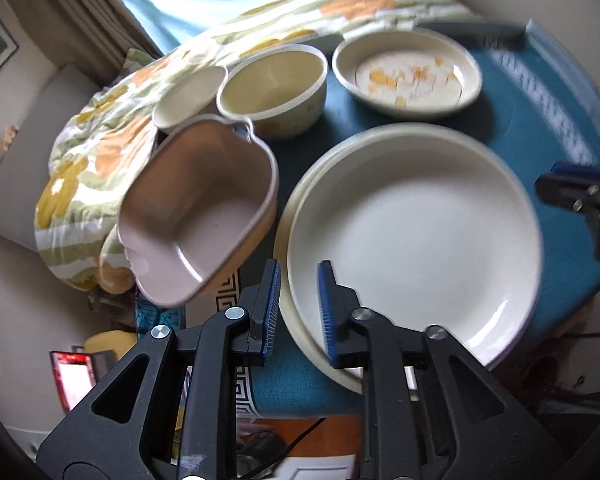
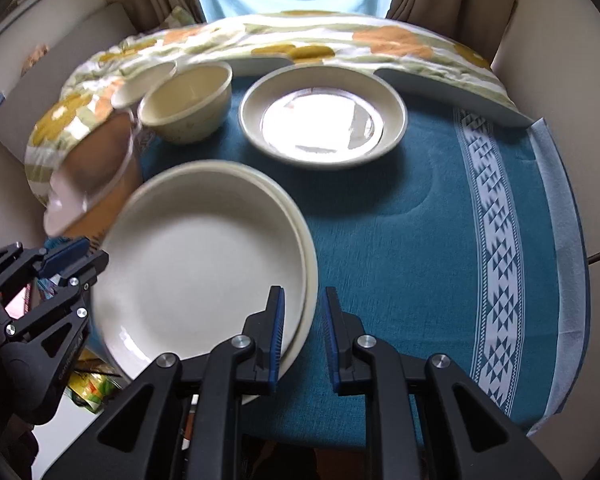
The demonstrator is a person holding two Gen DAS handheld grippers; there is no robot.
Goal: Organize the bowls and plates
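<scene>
Two large cream plates [image 1: 412,232] lie stacked on the teal tablecloth [image 1: 540,120]; they also show in the right wrist view [image 2: 204,264]. My left gripper [image 1: 298,292] is open at the stack's near-left rim. My right gripper [image 2: 304,320] is open at the stack's right rim. A pink square dish [image 1: 196,208] sits tilted at the table's left edge. A cream bowl [image 1: 274,88] and a second bowl [image 1: 188,96] stand behind it. A smaller plate [image 1: 408,76] lies at the back.
A flowered quilt [image 2: 300,36] lies along the table's back and left edge. The cloth's patterned white band [image 2: 496,216] runs down the right side. The table's left edge drops off next to the pink dish [image 2: 92,176].
</scene>
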